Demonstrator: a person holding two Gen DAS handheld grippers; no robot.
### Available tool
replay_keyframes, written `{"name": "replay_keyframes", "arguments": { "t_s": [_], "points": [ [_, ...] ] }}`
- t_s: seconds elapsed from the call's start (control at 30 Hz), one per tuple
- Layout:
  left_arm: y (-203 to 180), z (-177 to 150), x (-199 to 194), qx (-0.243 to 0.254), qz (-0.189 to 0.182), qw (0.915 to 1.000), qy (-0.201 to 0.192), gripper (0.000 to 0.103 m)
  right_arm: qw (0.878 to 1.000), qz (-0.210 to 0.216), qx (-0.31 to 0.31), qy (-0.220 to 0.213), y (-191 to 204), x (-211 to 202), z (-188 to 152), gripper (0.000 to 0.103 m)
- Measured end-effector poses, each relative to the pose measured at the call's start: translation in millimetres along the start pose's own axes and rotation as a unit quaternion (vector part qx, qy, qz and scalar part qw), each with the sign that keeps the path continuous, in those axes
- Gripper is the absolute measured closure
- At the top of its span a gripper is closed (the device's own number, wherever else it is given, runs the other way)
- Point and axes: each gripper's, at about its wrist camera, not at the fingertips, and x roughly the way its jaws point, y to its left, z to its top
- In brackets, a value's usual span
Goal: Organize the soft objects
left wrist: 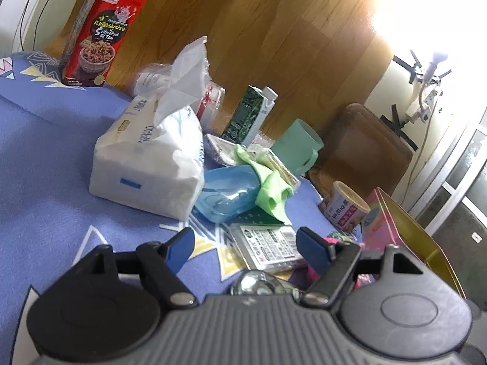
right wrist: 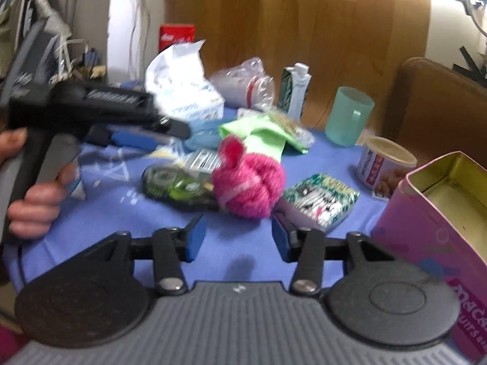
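A pink fluffy bundle (right wrist: 249, 182) lies on the blue cloth just beyond my right gripper (right wrist: 237, 240), which is open and empty. A light green cloth (right wrist: 268, 137) lies behind it; it also shows in the left wrist view (left wrist: 271, 185), draped over a blue plastic case (left wrist: 226, 193). A white soft tissue pack (left wrist: 149, 164) stands at the left. My left gripper (left wrist: 245, 245) is open and empty, above a flat printed packet (left wrist: 269, 246). The left gripper also shows in the right wrist view (right wrist: 137, 140), held by a hand.
An open pink tin (right wrist: 438, 213) stands at the right. A mint cup (right wrist: 348, 115), a small can (right wrist: 385, 164), a green carton (right wrist: 293, 91), a tape dispenser (right wrist: 176, 185), a patterned pack (right wrist: 319, 200) and a red box (left wrist: 102, 33) crowd the table (left wrist: 45, 182).
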Motion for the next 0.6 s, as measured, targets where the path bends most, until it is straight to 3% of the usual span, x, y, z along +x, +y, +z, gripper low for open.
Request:
{"name": "replay_keyframes", "arguments": {
  "t_s": [0.1,0.17,0.27,0.37,0.43,0.6],
  "points": [
    [-16,0,-4,0.023,-0.022,0.9995,0.000,0.029,1.000,-0.006,0.007,-0.001,-4,15,6,0.051],
    [-40,0,-5,0.069,-0.033,0.9971,0.005,0.029,1.000,-0.017,0.015,0.012,-8,30,6,0.051],
    [-70,-7,7,0.135,-0.036,0.9898,0.029,0.030,0.999,-0.001,0.049,0.018,-15,38,1,0.051],
    [-82,-12,34,0.153,-0.041,0.9847,0.073,0.064,0.999,-0.002,0.052,0.012,-13,37,1,0.055],
    [-85,-12,42,0.143,-0.046,0.9854,0.079,0.064,0.999,-0.002,0.052,0.007,-12,34,0,0.071],
    [-117,-6,23,0.165,-0.107,0.9792,0.051,0.064,0.996,-0.053,0.062,-0.047,-16,-2,-6,0.073]
  ]
}}
